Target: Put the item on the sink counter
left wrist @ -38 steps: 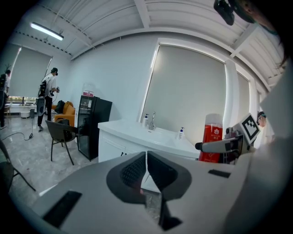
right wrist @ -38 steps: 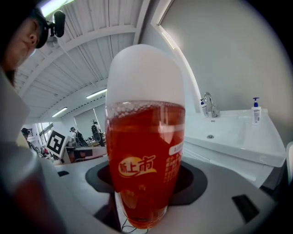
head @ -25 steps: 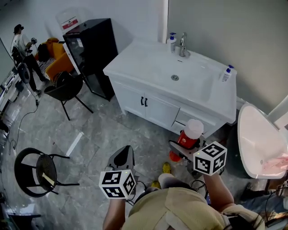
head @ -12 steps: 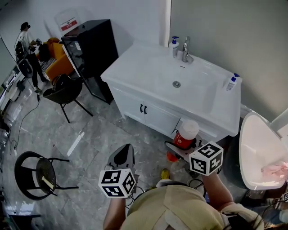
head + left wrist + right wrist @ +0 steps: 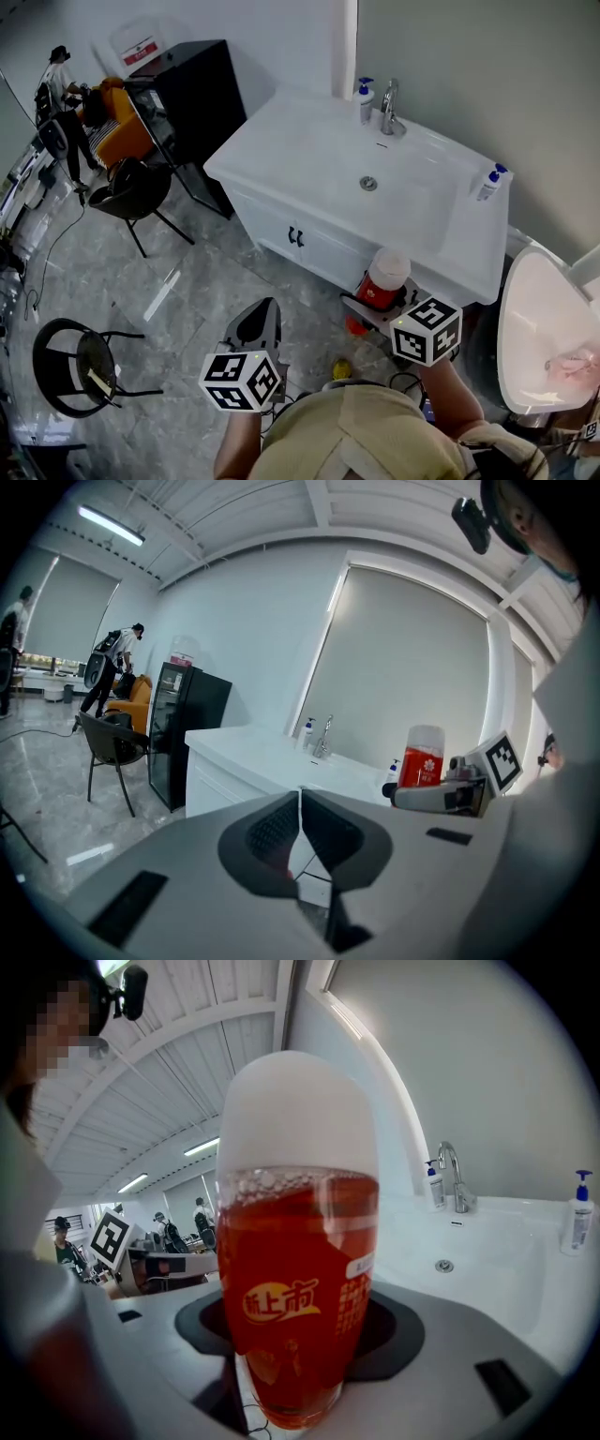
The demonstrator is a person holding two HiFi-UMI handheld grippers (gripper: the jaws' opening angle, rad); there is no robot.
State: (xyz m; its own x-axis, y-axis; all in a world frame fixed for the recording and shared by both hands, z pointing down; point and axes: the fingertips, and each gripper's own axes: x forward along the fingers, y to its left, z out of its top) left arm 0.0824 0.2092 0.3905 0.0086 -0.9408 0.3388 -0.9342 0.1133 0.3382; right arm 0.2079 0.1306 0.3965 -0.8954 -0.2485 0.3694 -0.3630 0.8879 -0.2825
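A bottle of red liquid with a white cap (image 5: pixel 383 277) (image 5: pixel 298 1269) (image 5: pixel 421 757) is held upright in my right gripper (image 5: pixel 375 302) (image 5: pixel 300 1372), which is shut on it just in front of the white sink counter (image 5: pixel 281 150) (image 5: pixel 562 1288). The basin drain (image 5: pixel 368 184) and the tap (image 5: pixel 390 97) lie beyond it. My left gripper (image 5: pixel 255 328) (image 5: pixel 300 832) is shut with nothing in it, low and to the left over the floor.
Two pump bottles (image 5: pixel 366 99) (image 5: pixel 487 182) stand on the counter, beside the tap and at the right end. A black cabinet (image 5: pixel 192 103) stands left of the vanity. Chairs (image 5: pixel 141 183) (image 5: pixel 80 361) are on the floor, and a white bowl-shaped fixture (image 5: pixel 544 337) at right. People are far left.
The sink counter has drawn closer and the view has shifted right. The right gripper with the bottle has moved slightly nearer the counter's front edge. The left gripper keeps its place.
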